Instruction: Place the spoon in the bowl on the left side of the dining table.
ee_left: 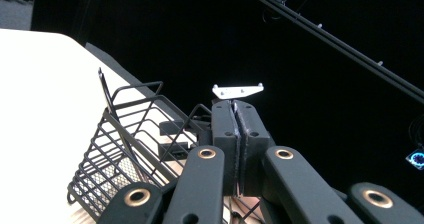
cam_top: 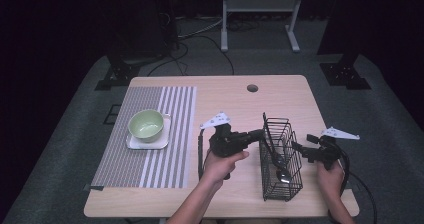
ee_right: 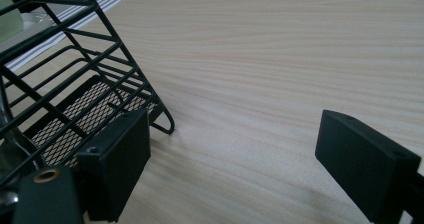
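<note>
Here the table (cam_top: 235, 99) carries a striped mat (cam_top: 165, 134) well to the left of both grippers. On the mat stands a white plate (cam_top: 131, 144) bearing a green bowl (cam_top: 146, 124).

The black wire basket (cam_top: 281, 159) stands upright on the table between the two grippers. Cutlery (cam_top: 280, 171) lies inside the basket; its exact type cannot be told.

The left gripper (cam_top: 261, 132) points toward the basket's left upper rim. In the left gripper view the two pads (ee_left: 225, 126) are pressed flat together, with nothing between them. The fingertips sit just beside the basket (ee_left: 125, 149), which lies below and left of them in that view. Contact between tips and wire cannot be told.

The right gripper (cam_top: 296, 146) sits just beside the basket's right side. In the right gripper view its jaws stand wide apart with only bare table (ee_right: 280, 59) between them. One pad (ee_right: 122, 154) stands close against the basket (ee_right: 75, 89) at its lower corner, outside the wire; the other pad is well clear of it. The basket's mesh floor is visible just behind the near pad.
</note>
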The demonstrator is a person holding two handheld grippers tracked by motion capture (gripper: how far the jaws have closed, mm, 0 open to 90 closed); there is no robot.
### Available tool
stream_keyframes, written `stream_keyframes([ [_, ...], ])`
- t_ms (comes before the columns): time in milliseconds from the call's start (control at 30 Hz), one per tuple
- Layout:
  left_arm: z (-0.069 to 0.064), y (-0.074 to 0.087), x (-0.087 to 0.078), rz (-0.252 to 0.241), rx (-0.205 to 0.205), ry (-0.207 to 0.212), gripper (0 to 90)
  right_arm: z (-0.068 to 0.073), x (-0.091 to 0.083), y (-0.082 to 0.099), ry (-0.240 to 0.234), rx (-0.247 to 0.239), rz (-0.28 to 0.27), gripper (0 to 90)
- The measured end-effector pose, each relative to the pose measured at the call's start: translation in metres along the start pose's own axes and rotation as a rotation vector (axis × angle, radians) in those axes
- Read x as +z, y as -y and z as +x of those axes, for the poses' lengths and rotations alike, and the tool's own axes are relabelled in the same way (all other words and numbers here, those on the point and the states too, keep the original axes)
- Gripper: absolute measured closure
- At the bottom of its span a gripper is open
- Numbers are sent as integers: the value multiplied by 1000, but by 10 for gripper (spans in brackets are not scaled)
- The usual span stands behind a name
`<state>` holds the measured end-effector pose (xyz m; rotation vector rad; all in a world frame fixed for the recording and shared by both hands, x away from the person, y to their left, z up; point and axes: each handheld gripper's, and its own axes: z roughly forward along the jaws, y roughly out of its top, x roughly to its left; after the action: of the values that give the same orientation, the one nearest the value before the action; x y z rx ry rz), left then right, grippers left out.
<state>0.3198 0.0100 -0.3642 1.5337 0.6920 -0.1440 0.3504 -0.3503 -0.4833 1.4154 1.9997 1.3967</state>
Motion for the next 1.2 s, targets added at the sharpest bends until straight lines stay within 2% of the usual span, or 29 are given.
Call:
stream_keyframes([
  [133,-1,-4,-1,3,2,5,893,0,0,0,4,-3,5,134],
  [300,-1,-10,-1,-11,-21,13,893,0,1,0,6,1,8,134],
  [500,-1,-16,-4,-26,-24,25,893,1,1,0,2,-8,13,134],
  [667,5,-20,-9,-66,-74,41,893,2,2,0,4,-13,19,134],
  [767,7,-25,-13,-93,-86,45,893,2,2,0,5,-10,21,134],
  [1200,7,-44,-34,-151,-84,35,893,2,3,0,9,-15,29,134],
])
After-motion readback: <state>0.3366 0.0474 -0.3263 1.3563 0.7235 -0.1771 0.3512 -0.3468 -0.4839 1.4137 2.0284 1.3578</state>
